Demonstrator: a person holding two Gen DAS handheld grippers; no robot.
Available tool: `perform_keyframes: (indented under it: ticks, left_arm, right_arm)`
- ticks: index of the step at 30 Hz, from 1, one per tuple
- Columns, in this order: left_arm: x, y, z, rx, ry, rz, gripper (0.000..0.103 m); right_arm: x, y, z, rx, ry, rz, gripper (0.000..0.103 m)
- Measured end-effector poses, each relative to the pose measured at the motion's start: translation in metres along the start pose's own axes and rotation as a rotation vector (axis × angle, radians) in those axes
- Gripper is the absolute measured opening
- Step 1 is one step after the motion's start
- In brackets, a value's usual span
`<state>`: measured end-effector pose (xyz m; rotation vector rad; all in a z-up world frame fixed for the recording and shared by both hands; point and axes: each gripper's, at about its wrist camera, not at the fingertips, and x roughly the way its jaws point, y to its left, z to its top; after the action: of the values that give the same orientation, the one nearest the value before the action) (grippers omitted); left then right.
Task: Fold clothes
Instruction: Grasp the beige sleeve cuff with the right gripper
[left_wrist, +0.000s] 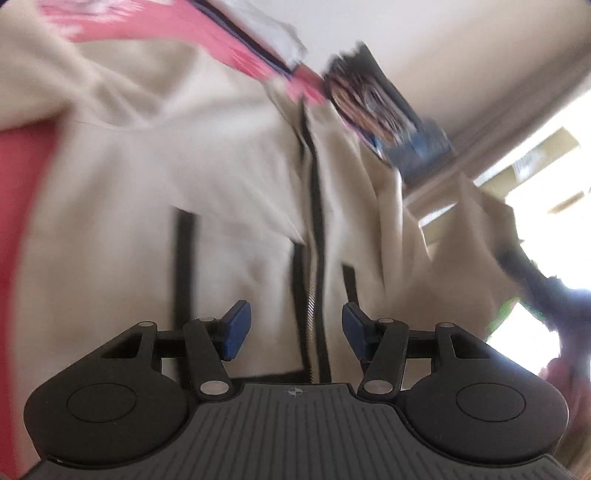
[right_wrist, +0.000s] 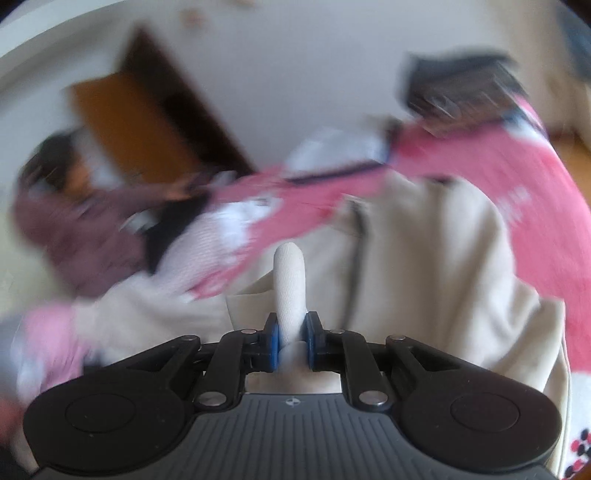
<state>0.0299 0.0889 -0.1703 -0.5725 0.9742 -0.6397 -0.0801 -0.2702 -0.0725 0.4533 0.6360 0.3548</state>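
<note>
A beige zip jacket (left_wrist: 229, 177) with a black zipper (left_wrist: 314, 229) and black pocket trims lies spread on a pink bedspread (left_wrist: 22, 206). My left gripper (left_wrist: 295, 328) hangs open just above the jacket near its hem, and the zipper runs between its blue pads (left_wrist: 236, 326) without touching them. In the right wrist view the same jacket (right_wrist: 424, 266) is partly lifted. My right gripper (right_wrist: 291, 339) is shut on a ribbed beige fold of it (right_wrist: 290, 280), which sticks up between the pads. Both views are blurred.
A pink and white garment (right_wrist: 258, 206) and a maroon one (right_wrist: 81, 229) lie in a pile to the left. A dark printed item (left_wrist: 369, 99) sits at the bed's far edge. Beyond are a brown door (right_wrist: 133, 129), a white wall and wooden floor (right_wrist: 569, 147).
</note>
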Motion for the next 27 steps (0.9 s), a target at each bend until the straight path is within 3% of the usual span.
perform_keyframes:
  ticks: [4,10,14,18,22,23,27]
  left_arm:
    - [-0.019,0.002,0.005,-0.015,-0.022,-0.02,0.055]
    - [-0.004,-0.032,-0.016,0.073,0.101,-0.128,0.055]
    - [0.008,-0.054,-0.037,0.174,0.217,-0.159,0.055]
    - [0.015,-0.068,-0.051,0.257,0.301,-0.152,0.056]
    - [0.021,-0.078,-0.063,0.334,0.371,-0.138,0.056]
    - [0.022,-0.081,-0.065,0.35,0.386,-0.136,0.056]
    - [0.028,-0.087,-0.074,0.388,0.452,-0.128,0.056]
  right_arm:
    - [-0.039,0.044,-0.039,-0.174,0.013,0.034,0.015]
    - [-0.066,0.049,-0.103,-0.161,0.126,-0.113,0.016]
    - [-0.079,0.029,-0.134,-0.055,0.227,-0.204,0.019]
    - [-0.098,0.018,-0.15,0.065,0.29,-0.205,0.024]
    - [-0.112,0.014,-0.155,0.159,0.369,-0.146,0.05]
    - [-0.115,0.014,-0.157,0.178,0.388,-0.132,0.052]
    - [-0.124,0.008,-0.157,0.248,0.335,-0.163,0.054]
